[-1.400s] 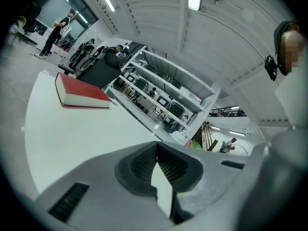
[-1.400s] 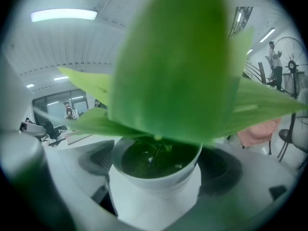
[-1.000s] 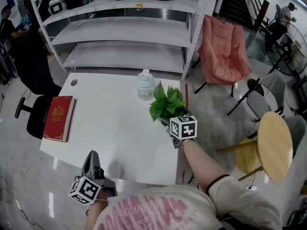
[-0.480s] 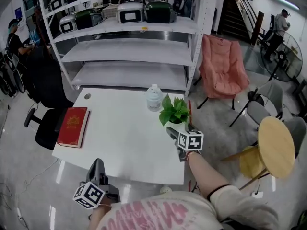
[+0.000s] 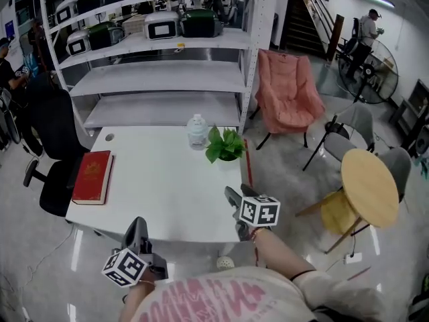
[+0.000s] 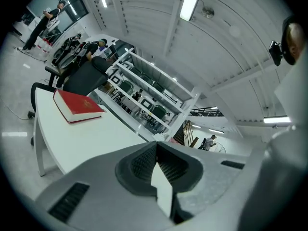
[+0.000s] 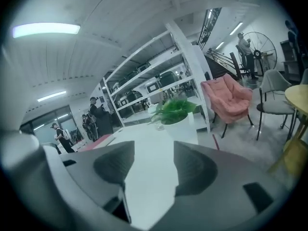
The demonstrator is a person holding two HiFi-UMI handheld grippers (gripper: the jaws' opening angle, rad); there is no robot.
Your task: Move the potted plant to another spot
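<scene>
Covering pot rim: leaves

White metal shelving stands behind the white surface; a pink folding chair and round wooden table sit rightward on glossy grey floor; strip lights overhead.

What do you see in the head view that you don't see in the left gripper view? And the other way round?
Only the head view shows the potted plant, the pink chair and the round wooden table. Only the left gripper view shows the ribbed pads of the left gripper close up, shut together with nothing between. Both show the red book lying on the white table, and the shelves behind it.
</scene>
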